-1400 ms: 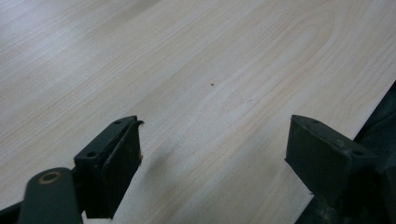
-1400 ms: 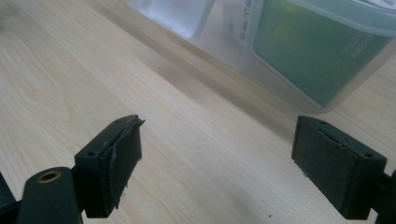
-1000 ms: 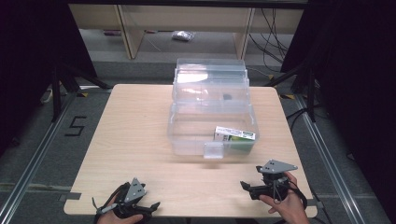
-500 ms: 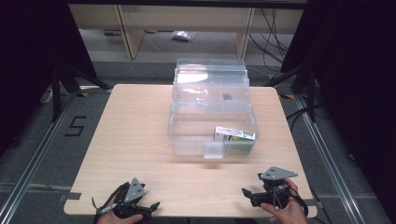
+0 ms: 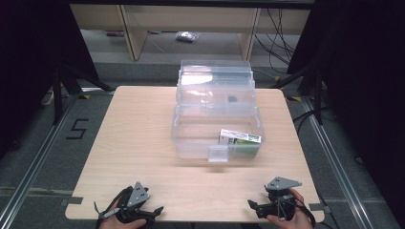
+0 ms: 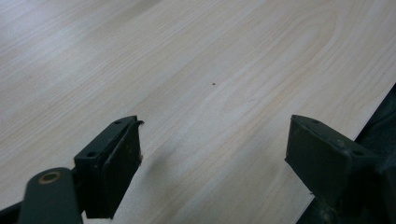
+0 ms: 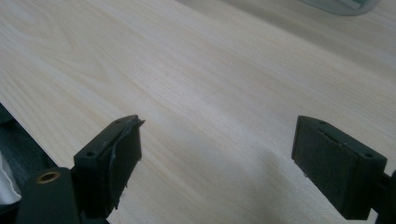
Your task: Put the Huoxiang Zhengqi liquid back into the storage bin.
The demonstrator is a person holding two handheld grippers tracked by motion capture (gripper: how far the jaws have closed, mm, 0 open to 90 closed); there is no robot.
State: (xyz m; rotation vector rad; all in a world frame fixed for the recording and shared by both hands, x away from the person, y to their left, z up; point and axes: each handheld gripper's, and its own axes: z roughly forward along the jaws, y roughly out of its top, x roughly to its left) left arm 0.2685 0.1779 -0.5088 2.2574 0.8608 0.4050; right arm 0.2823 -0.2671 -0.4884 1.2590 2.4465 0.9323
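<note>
Left gripper (image 5: 155, 210): near edge, left corner — jaws wide, holding nothing.
Right gripper (image 5: 252, 206): near edge, right corner — jaws wide, likely parked.
Clear box (image 5: 191, 143): centre, lid open; carton (image 5: 240, 138) inside.

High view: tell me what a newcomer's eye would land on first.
The clear plastic box at the middle of the wooden table, its lid up, catches the eye first. A green and white carton lies in its front right corner. At the near edge, the left claw and right claw sit open and empty.
</note>
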